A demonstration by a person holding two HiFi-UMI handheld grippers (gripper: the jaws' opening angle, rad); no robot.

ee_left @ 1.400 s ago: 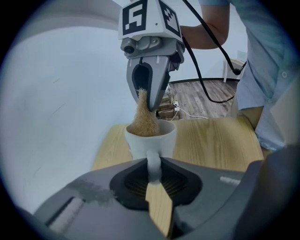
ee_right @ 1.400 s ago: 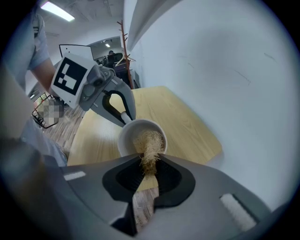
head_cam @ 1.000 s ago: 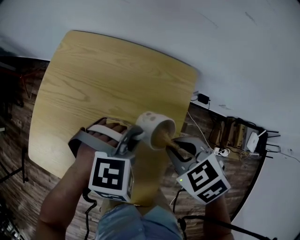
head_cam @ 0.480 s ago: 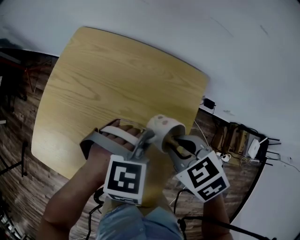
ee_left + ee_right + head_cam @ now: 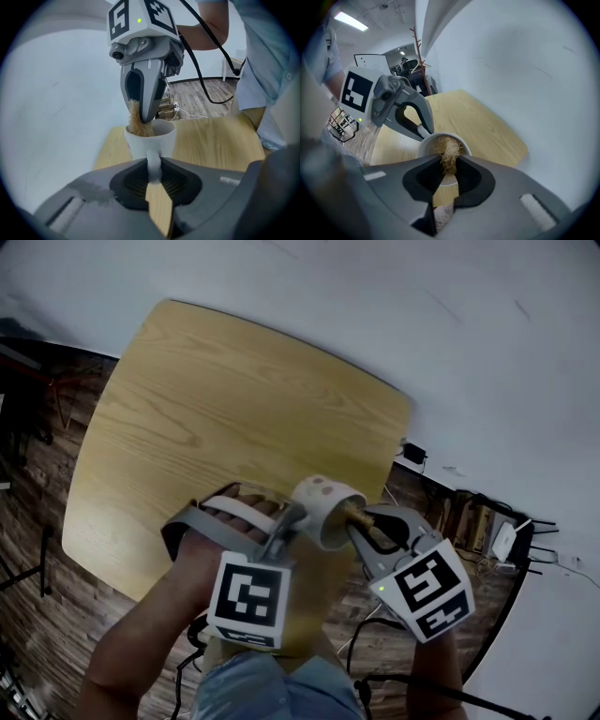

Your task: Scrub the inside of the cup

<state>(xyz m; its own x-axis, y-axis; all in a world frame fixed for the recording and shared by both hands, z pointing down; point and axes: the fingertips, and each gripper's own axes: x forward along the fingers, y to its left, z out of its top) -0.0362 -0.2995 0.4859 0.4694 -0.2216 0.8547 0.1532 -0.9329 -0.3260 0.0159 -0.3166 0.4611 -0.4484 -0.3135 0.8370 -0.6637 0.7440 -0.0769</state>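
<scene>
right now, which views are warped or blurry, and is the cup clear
Head view: fairly sharp, mildly warped, cup small but readable. Left gripper view: fisheye with black rim, cup crisp, near foreground soft. Right gripper view: same fisheye, scrubber clear, ceiling lamp bright.

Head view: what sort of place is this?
Probably an office or lab room, not a kitchen: a wooden table by a white wall, a power adapter on the plank floor, and seemingly a whiteboard in the right gripper view.
</scene>
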